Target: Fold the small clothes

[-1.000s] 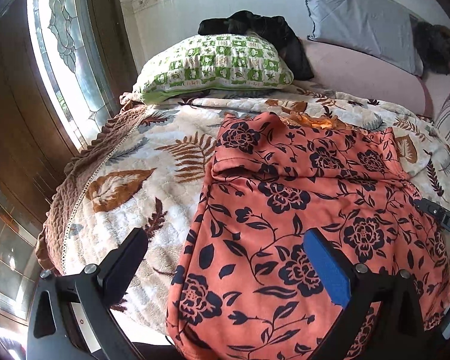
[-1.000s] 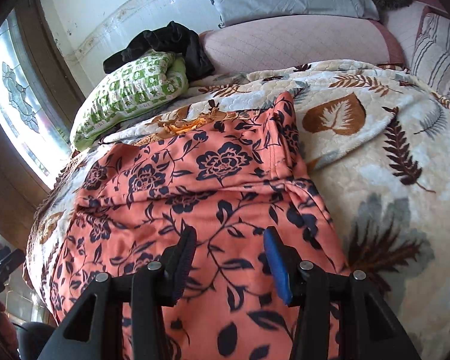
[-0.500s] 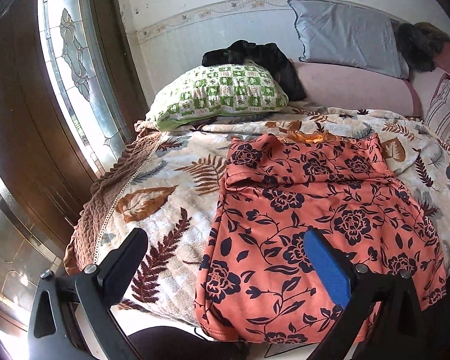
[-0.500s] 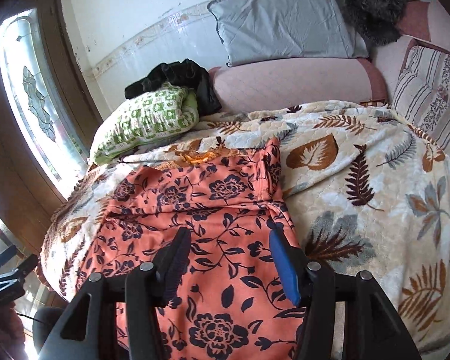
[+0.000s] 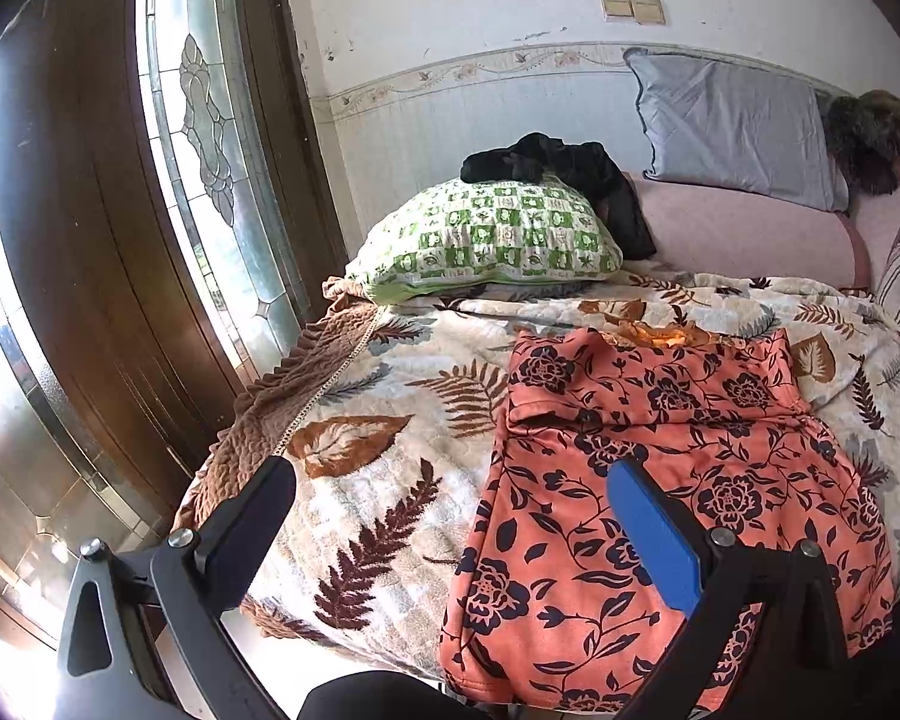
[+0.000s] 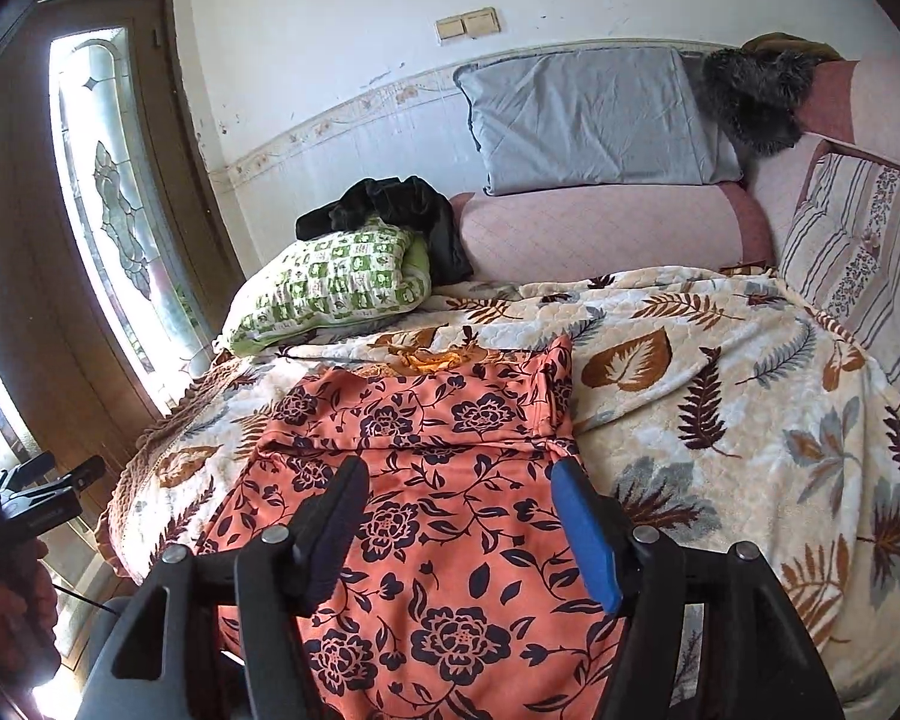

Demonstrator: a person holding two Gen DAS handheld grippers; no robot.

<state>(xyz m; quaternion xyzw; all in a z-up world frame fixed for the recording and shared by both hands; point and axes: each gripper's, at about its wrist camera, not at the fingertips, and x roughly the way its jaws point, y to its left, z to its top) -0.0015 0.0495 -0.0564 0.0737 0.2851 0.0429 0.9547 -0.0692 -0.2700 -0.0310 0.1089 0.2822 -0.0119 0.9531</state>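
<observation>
Orange garment, black floral print

— What do you have on the bed?

— You have a leaf-print blanket spread over it, with a green checked pillow at its far left corner and a black garment draped on top of that pillow.

— And behind it?

— You see a grey cushion leaning against the wall, a pink bolster below it, and a leaded-glass door at the left.

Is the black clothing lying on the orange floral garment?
No, the black clothing sits on the green checked pillow, well behind the orange floral garment.
</observation>
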